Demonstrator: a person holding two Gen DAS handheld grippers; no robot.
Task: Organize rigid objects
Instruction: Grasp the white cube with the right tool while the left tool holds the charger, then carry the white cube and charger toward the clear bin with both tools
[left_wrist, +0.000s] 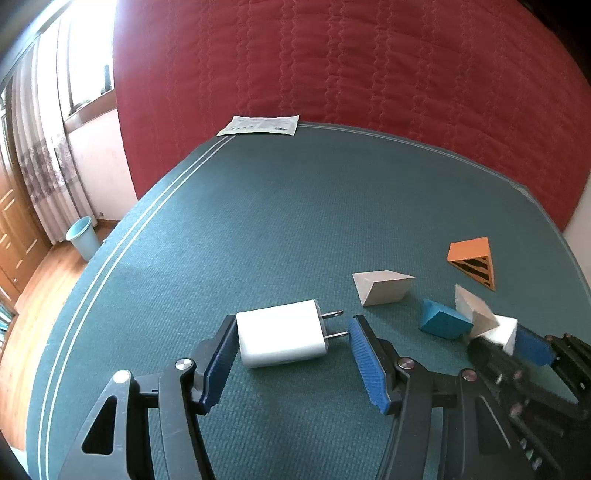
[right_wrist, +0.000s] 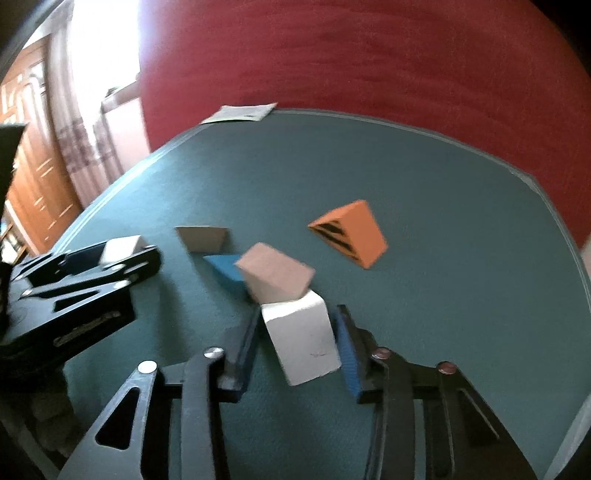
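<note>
On the green mat (left_wrist: 258, 221), seen from the left wrist, the left gripper (left_wrist: 291, 343) has its jaws spread around a white charger (left_wrist: 280, 334); the left pad touches its body, while the right pad sits just beside the prongs. A plain wooden wedge (left_wrist: 382, 286), a blue block (left_wrist: 443, 323) and an orange striped wedge (left_wrist: 472, 258) lie to the right.

From the right wrist, blurred, the right gripper (right_wrist: 299, 339) clamps a white block (right_wrist: 301, 339) between its pads, with a tan block (right_wrist: 275, 275) touching the white block's far end. The orange striped wedge (right_wrist: 351, 232) lies beyond, apart.
</note>
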